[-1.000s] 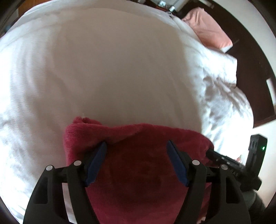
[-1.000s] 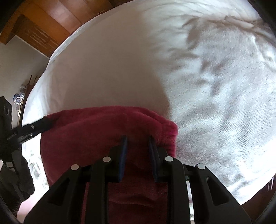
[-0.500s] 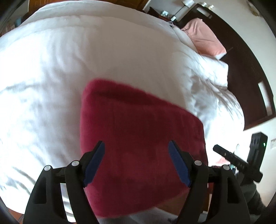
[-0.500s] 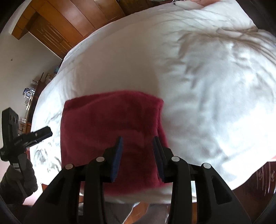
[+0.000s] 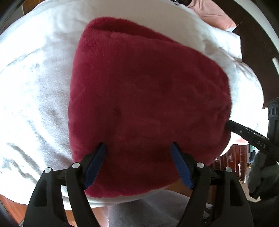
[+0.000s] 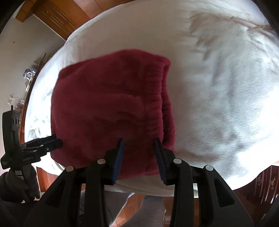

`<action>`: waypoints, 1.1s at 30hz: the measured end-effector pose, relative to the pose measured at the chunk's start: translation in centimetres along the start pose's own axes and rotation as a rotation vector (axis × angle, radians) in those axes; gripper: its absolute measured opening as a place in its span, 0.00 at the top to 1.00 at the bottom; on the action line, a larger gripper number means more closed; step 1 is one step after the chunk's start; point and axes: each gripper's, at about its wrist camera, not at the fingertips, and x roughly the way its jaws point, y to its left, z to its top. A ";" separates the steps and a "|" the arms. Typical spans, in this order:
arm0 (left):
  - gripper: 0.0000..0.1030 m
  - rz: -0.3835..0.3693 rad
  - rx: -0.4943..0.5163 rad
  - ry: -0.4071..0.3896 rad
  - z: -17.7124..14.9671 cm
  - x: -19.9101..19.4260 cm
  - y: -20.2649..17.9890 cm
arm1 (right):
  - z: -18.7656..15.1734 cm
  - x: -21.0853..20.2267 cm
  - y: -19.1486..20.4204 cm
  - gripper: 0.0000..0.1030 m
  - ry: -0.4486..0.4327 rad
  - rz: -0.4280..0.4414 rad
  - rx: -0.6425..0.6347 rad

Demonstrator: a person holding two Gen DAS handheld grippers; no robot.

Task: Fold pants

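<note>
A: Bed (image 5: 34,87) status?
B: White cover; folded red pants (image 5: 144,97) lie flat at its near edge.
A: Grippers?
B: Left gripper (image 5: 138,153) spread wide, pants at 12 o'clock. Right gripper (image 6: 139,148) parted, empty, elastic waistband (image 6: 157,108) at 1 o'clock.

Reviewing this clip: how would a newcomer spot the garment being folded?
Start at the large white bed filling both views. Near its closest edge lies a folded bundle, the dark red fleece pants, with a ribbed elastic waistband along one side. It is the only dark red item there; the pillow is pale pink.
</note>
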 end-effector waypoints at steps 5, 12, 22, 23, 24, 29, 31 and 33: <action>0.25 0.018 0.010 0.003 0.1 0.2 -0.3 | -0.1 0.1 -0.7 0.65 0.007 0.022 0.022; 0.25 -0.040 -0.014 0.001 1.1 -2.4 0.0 | 0.2 -3.1 -2.0 0.29 -0.059 0.108 0.079; 0.07 -0.065 -0.085 -0.124 4.8 -5.6 3.7 | 3.7 -1.6 -3.4 0.06 -0.061 0.231 0.170; 0.07 -0.066 -0.095 -0.125 5.1 -5.3 4.1 | 4.1 -1.0 -3.6 0.06 -0.046 0.238 0.181; 0.07 -0.064 -0.113 -0.120 5.7 -4.7 4.7 | 4.4 -0.5 -3.8 0.06 -0.035 0.247 0.187; 0.07 -0.107 -0.189 -0.072 6.8 -2.1 7.5 | 5.6 2.4 -4.6 0.06 0.042 0.286 0.223; 0.07 -0.145 -0.208 -0.044 7.2 -1.3 8.3 | 5.7 3.5 -5.3 0.06 0.067 0.298 0.241; 0.07 -0.169 -0.215 -0.020 7.4 -0.4 8.9 | 5.7 4.8 -6.0 0.06 0.097 0.302 0.273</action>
